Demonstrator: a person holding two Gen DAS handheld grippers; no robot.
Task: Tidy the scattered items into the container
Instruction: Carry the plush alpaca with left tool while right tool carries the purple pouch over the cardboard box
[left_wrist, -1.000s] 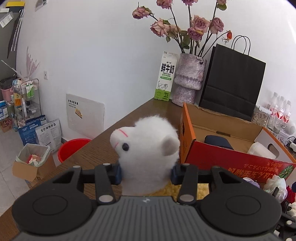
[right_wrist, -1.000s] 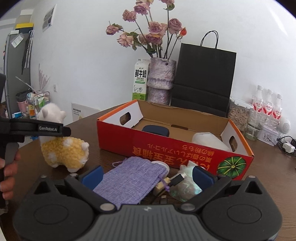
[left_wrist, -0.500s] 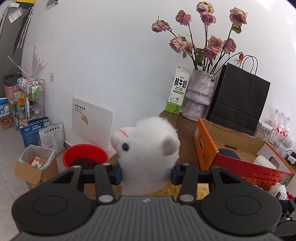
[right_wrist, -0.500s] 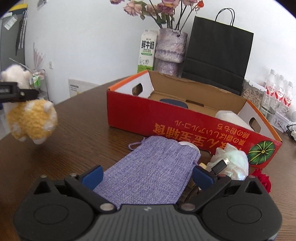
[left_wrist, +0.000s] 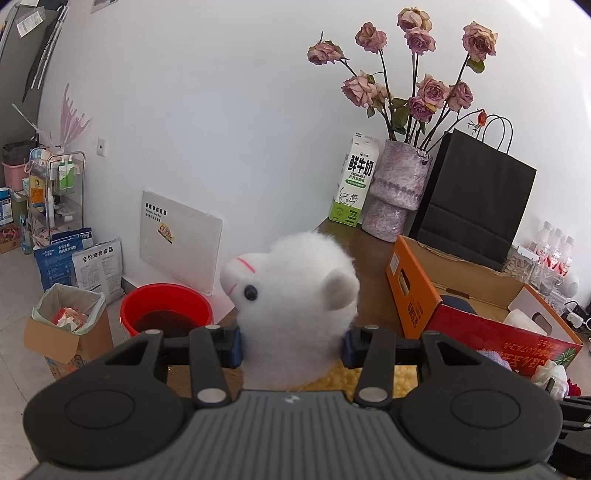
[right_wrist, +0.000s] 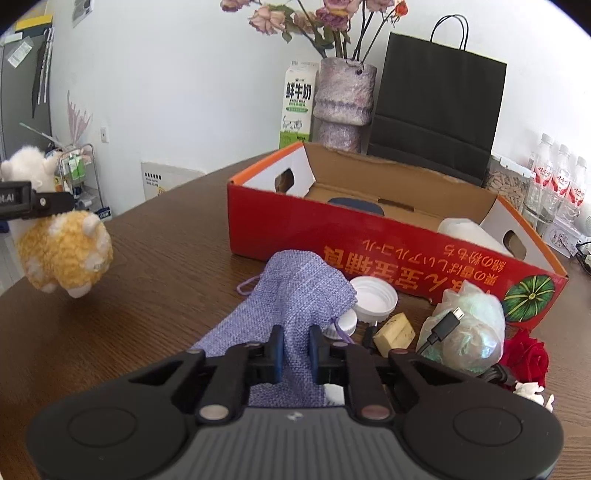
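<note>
The left tongs (left_wrist: 291, 341) grip a fluffy plush alpaca with a white head and yellow woolly body (left_wrist: 295, 291) by the neck, their blue pads pressed into the fur on both sides; in the right wrist view the toy (right_wrist: 64, 251) hangs clear above the brown wooden desk (right_wrist: 147, 258), well to the left of the open red-and-orange cardboard box (right_wrist: 388, 236). The right tongs (right_wrist: 296, 350) have just been closing and now pinch a fold of the lilac woven drawstring pouch (right_wrist: 295, 291), which lies on the desk just in front of the box. Beside the pouch sit 2 white plastic lids (right_wrist: 373, 297) (1 partly tucked under the fabric), a small yellow block (right_wrist: 395, 330), a crumpled clear plastic bag (right_wrist: 469, 325) with a black cable plug (right_wrist: 443, 326) across it, and a red artificial rose (right_wrist: 524, 354). Inside the box lie a dark blue object (right_wrist: 356, 203) and a white roll (right_wrist: 465, 229).
</note>
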